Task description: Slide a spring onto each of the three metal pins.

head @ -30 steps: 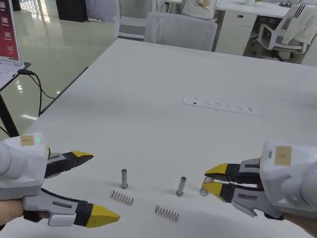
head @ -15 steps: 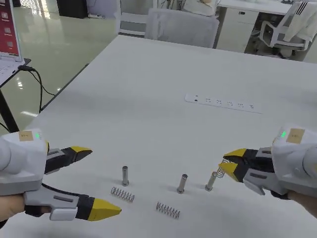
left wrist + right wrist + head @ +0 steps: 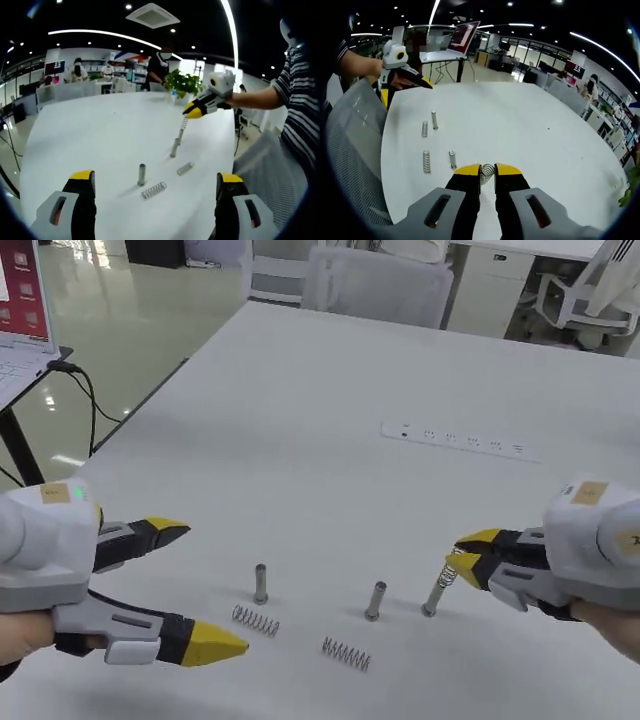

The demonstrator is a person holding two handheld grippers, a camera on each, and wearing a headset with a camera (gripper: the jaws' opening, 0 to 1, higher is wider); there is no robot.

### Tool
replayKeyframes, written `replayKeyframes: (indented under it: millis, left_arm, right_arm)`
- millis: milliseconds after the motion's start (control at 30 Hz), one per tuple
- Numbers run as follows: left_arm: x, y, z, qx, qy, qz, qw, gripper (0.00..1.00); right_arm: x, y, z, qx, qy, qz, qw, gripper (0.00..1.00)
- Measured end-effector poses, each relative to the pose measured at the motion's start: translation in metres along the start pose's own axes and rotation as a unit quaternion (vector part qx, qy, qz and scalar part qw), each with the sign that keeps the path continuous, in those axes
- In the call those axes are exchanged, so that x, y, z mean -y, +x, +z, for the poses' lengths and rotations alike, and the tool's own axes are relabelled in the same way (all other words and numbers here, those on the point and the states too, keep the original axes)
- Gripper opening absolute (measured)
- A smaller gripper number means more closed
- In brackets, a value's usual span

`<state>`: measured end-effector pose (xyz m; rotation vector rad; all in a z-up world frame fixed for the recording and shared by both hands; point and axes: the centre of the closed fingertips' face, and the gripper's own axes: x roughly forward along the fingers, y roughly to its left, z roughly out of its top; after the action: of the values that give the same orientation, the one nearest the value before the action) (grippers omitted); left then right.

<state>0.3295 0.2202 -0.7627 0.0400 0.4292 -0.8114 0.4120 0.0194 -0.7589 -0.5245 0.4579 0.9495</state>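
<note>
Three short metal pins stand near the table's front edge: left pin point(image 3: 260, 583), middle pin point(image 3: 375, 601) and right pin point(image 3: 432, 598), which leans. My right gripper point(image 3: 470, 551) is shut on a spring point(image 3: 447, 574) that sits over the top of the right pin; the spring point(image 3: 487, 172) shows between its yellow tips. Two loose springs lie flat, one point(image 3: 255, 620) by the left pin, one point(image 3: 346, 653) in front of the middle pin. My left gripper point(image 3: 192, 588) hangs wide open to the left of the pins, nothing between its jaws.
A white power strip point(image 3: 460, 443) lies further back on the white table point(image 3: 300, 420). A laptop point(image 3: 20, 290) with a cable stands on a side stand at far left. Office chairs point(image 3: 375, 290) stand past the far edge.
My right gripper lifted the spring from the table surface up and to the right, over the top of the right pin. The left gripper stayed open and nearly still.
</note>
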Motion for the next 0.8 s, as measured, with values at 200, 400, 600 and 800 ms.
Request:
replayKeyframes:
  millis: [200, 400, 600, 800]
  left_arm:
    - [-0.001, 0.0, -0.001, -0.001, -0.004, 0.002, 1.0, 0.98]
    - [-0.001, -0.001, 0.002, 0.005, -0.006, 0.003, 1.0, 0.98]
    - [-0.002, -0.001, 0.004, 0.005, -0.005, 0.004, 1.0, 0.98]
    - [0.0, -0.001, 0.003, 0.005, -0.006, 0.003, 1.0, 0.98]
  right_arm:
    - [0.0, 0.006, -0.005, -0.005, 0.003, 0.003, 1.0, 0.07]
    - [-0.005, 0.015, -0.017, -0.022, -0.001, 0.007, 0.9997, 0.07]
    - [-0.011, 0.024, -0.033, -0.044, -0.005, 0.013, 0.9989, 0.07]
    - [-0.015, 0.029, -0.047, -0.06, -0.004, 0.017, 0.998, 0.07]
